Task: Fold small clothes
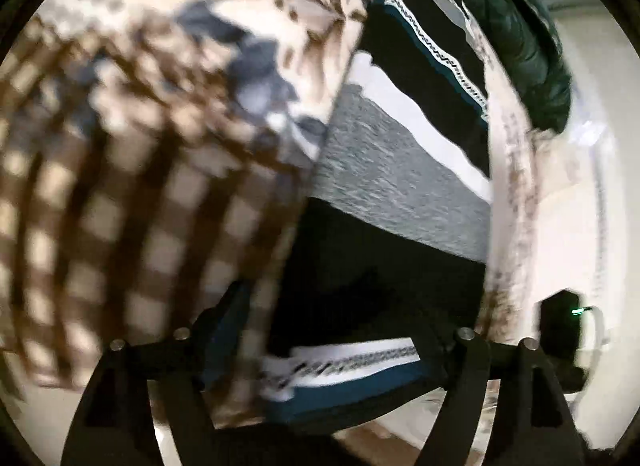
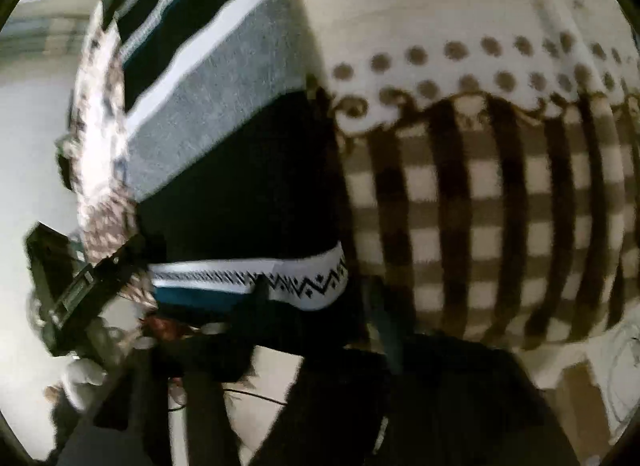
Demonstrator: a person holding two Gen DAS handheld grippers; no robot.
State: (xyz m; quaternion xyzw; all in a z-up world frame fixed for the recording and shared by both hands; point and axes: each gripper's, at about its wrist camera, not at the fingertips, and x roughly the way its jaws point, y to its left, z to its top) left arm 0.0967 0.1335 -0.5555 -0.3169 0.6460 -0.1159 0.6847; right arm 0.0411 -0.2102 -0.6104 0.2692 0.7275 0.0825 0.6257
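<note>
A striped knit sweater (image 1: 400, 185) with black, grey, white and teal bands lies on a brown and cream checked blanket (image 1: 100, 205). Its zigzag-patterned hem (image 1: 352, 362) lies between the wide-apart fingers of my left gripper (image 1: 332, 334), and the pads do not visibly press on it. In the right wrist view the same sweater (image 2: 224, 137) fills the middle. Its patterned hem (image 2: 288, 280) lies just above my right gripper (image 2: 320, 306). That gripper's dark, blurred fingers stand apart around the hem's corner. Both views are smeared by motion.
A dark green puffy jacket (image 1: 532, 49) lies beyond the sweater. A black device with a green light (image 1: 560, 322) sits off the blanket's edge, and another black device (image 2: 72, 290) shows left of the sweater. The dotted, checked blanket (image 2: 500, 205) spreads to the right.
</note>
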